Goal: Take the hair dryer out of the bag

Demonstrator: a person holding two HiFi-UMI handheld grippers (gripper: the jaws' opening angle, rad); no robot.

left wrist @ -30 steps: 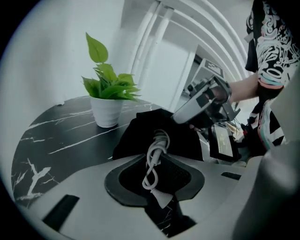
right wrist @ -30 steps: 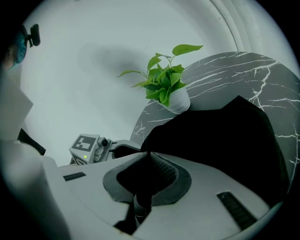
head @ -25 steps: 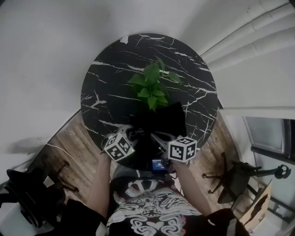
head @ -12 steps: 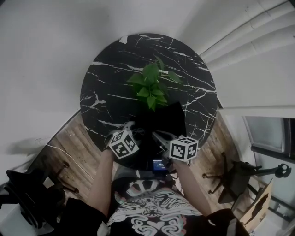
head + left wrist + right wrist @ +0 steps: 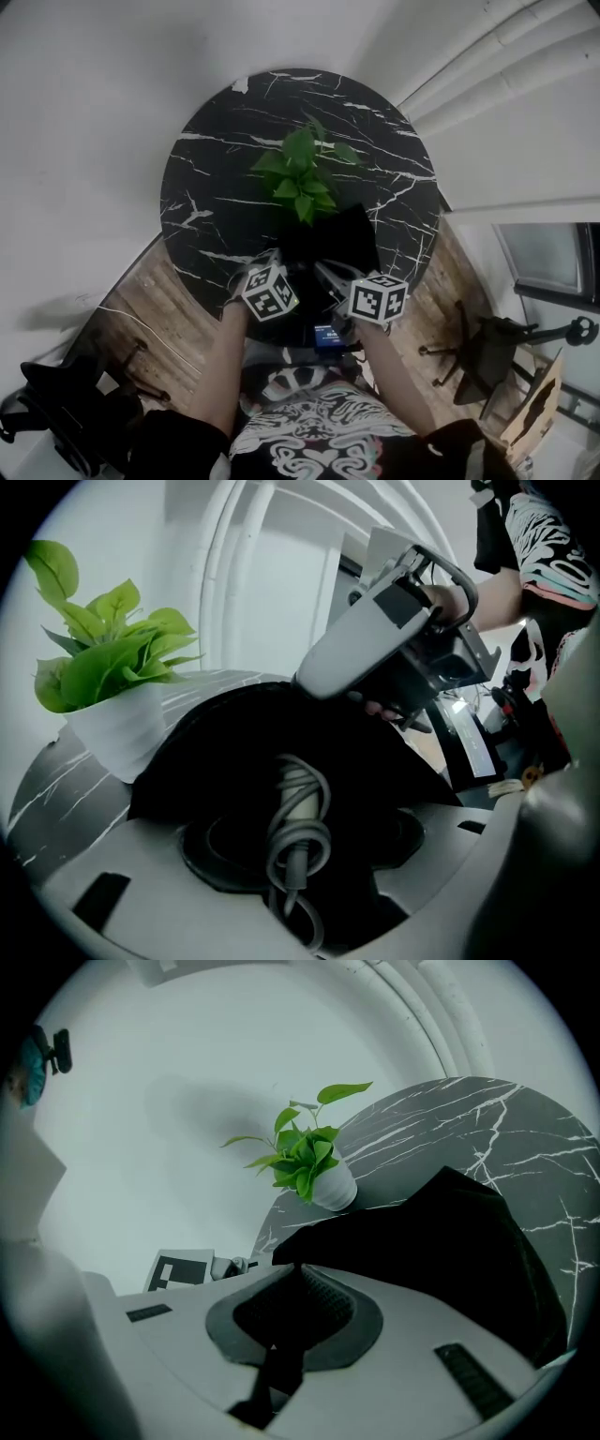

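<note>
The left gripper (image 5: 305, 860), its jaws just opened and gripping nothing, points into the bag (image 5: 234, 733), where the hair dryer (image 5: 298, 808) lies lengthwise straight ahead between them, while the right gripper (image 5: 291, 1312) clamps the bag's rim.

The hair dryer (image 5: 294, 794) — mostly hidden in the black bag (image 5: 216, 752), only cord (image 5: 323, 841) showing.

The room looks like an office or lounge corner. A round black marble worktop (image 5: 216, 169) carrying a small potted plant (image 5: 302, 173) stands on wood-plank flooring (image 5: 141, 319) by white walls, with swivel chairs at lower left (image 5: 66, 412) and lower right (image 5: 487, 354).
</note>
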